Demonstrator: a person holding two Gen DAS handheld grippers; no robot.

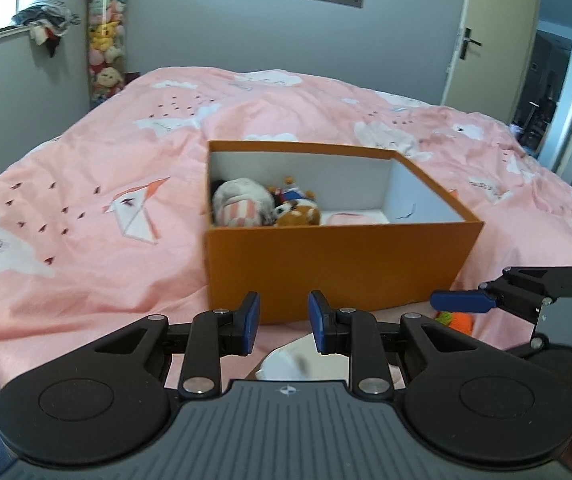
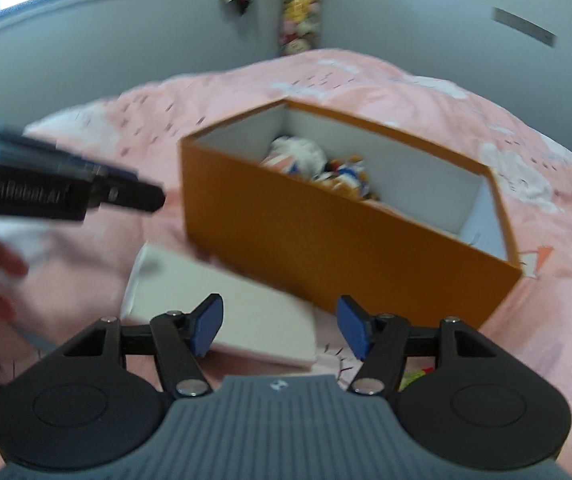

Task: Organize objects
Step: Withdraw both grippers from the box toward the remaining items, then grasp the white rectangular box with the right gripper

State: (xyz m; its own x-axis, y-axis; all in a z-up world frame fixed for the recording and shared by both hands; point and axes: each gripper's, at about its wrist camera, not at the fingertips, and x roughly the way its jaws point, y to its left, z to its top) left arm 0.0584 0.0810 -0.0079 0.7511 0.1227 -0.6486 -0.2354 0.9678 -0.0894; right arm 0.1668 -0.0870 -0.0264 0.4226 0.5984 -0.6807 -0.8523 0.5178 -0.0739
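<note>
orange box [image 1: 326,264] rim unobstructed

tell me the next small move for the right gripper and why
Probably ease the right gripper down toward the orange-and-green knitted toy lying on the pink duvet beside the orange box. Its jaws are open and empty, the box already holds plush toys, and this one remains outside.

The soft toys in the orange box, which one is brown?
The small brown plush, at the near side of the pile in the orange box. The big one left of it is white with pink stripes; the one behind shows blue and white.
</note>
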